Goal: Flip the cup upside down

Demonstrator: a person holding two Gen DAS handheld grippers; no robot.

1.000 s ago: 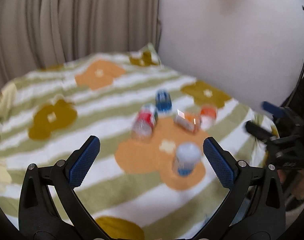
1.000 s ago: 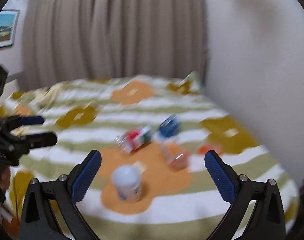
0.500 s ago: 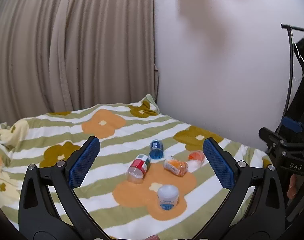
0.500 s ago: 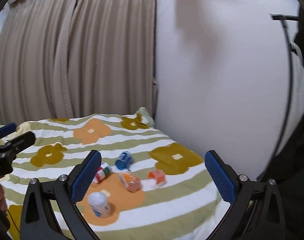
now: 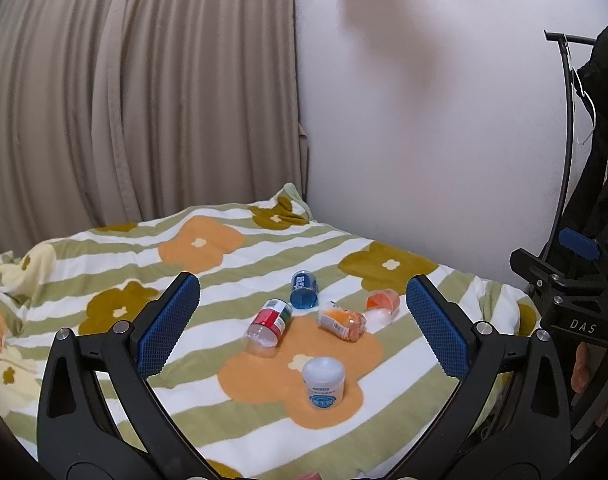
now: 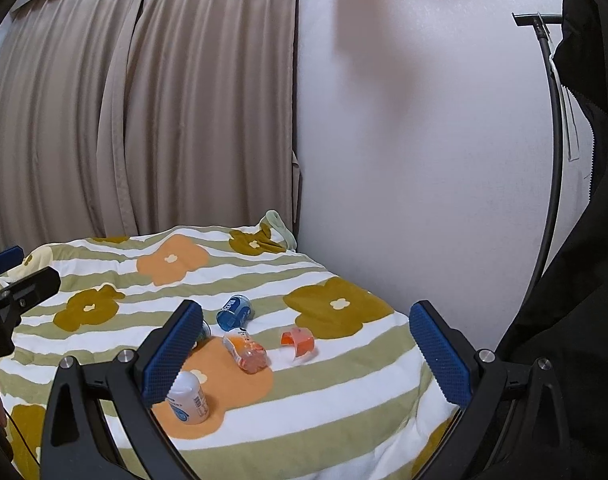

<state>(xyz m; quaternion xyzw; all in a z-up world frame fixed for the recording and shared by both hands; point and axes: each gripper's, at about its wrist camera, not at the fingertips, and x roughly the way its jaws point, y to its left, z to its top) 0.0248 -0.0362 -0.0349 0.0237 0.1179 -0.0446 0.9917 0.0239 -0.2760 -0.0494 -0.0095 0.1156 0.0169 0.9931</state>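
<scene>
Cups lie scattered on the striped, flower-printed quilt (image 5: 116,268), and which one is meant the task does not say. From the left wrist view, the left gripper (image 5: 304,324) is held well above the bed with its blue-padded jaws spread wide and empty, framing the group, probably to pick a target. A white plastic cup with a blue label (image 5: 323,382) stands at 6 o'clock of the group, apparently mouth down. A clear cup with a red and green label (image 5: 269,322) lies on its side at 10 o'clock, a blue translucent cup (image 5: 304,290) on its side at 12, an orange-printed clear cup (image 5: 341,324) near the centre, and a small orange cup (image 5: 381,303) tipped at 3 o'clock. From the right wrist view, the right gripper (image 6: 306,352) is likewise gaping and holding nothing, high and well back. Its left finger hides most of the red-labelled cup and part of the white one (image 6: 188,398). The blue cup (image 6: 234,312) sits at 12 o'clock and the orange one (image 6: 299,342) toward 3, so I judge no grasp has begun
</scene>
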